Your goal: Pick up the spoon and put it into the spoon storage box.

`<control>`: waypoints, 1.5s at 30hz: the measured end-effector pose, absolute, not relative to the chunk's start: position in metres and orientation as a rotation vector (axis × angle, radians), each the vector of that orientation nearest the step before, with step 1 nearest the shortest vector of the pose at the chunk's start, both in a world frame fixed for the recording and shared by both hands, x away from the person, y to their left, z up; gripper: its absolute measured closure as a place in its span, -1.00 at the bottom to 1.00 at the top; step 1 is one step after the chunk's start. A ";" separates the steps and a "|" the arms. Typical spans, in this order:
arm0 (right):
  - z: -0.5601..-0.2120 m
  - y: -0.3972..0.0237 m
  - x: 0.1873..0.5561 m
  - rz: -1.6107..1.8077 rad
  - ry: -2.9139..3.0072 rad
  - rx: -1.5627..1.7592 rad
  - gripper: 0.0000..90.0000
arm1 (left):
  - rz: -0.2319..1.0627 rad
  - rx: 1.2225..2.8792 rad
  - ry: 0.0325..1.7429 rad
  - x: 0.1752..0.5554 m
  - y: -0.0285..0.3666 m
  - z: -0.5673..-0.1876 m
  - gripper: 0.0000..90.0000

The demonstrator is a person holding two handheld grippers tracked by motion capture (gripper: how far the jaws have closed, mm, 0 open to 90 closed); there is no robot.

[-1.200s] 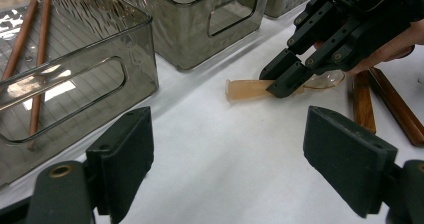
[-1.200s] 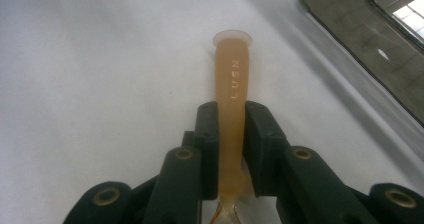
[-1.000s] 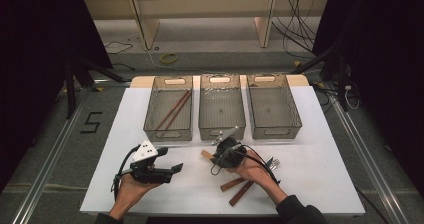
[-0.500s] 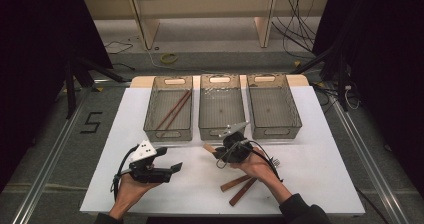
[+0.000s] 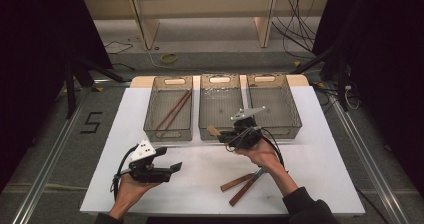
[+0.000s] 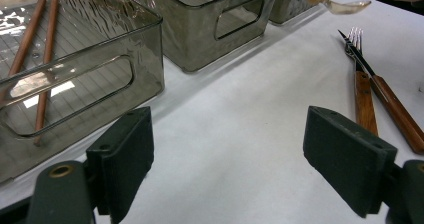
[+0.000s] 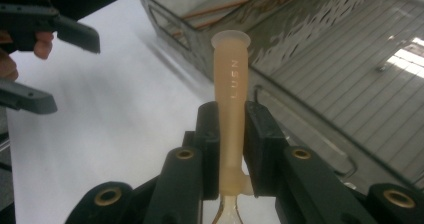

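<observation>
That pale translucent plastic spoon [image 7: 231, 109] is sitting pinched by its handle, the flared handle end sticking out past the pads with raised lettering running along it. It's hanging in the air just at the front wall of the middle bin [image 5: 215, 131].

Embossed "LUSN" – on translucent spoon handle [image 7: 231, 109]; "5" – marked on floor [image 5: 93, 122] left of table.
</observation>
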State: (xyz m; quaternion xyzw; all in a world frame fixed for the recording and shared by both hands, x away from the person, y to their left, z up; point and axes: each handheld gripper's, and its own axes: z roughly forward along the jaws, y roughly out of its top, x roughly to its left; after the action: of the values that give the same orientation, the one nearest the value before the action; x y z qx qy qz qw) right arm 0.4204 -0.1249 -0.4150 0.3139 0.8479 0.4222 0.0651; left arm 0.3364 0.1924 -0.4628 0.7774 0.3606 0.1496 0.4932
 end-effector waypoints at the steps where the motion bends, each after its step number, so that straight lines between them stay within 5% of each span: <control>1: -0.413 -0.125 0.421 1.279 2.549 0.954 0.75 | 0.363 1.885 0.875 0.336 0.193 -0.463 -0.56; 45: -0.384 -0.124 0.508 1.172 2.367 1.113 0.74 | 0.374 1.873 0.869 0.337 0.195 -0.464 -0.57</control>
State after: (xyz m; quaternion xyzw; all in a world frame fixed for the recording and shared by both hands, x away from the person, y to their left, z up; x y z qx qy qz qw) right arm 0.5078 -0.1235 -0.3836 0.3846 0.8180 0.4051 0.1373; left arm 0.3367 0.1948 -0.4639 0.7740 0.3590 0.1544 0.4982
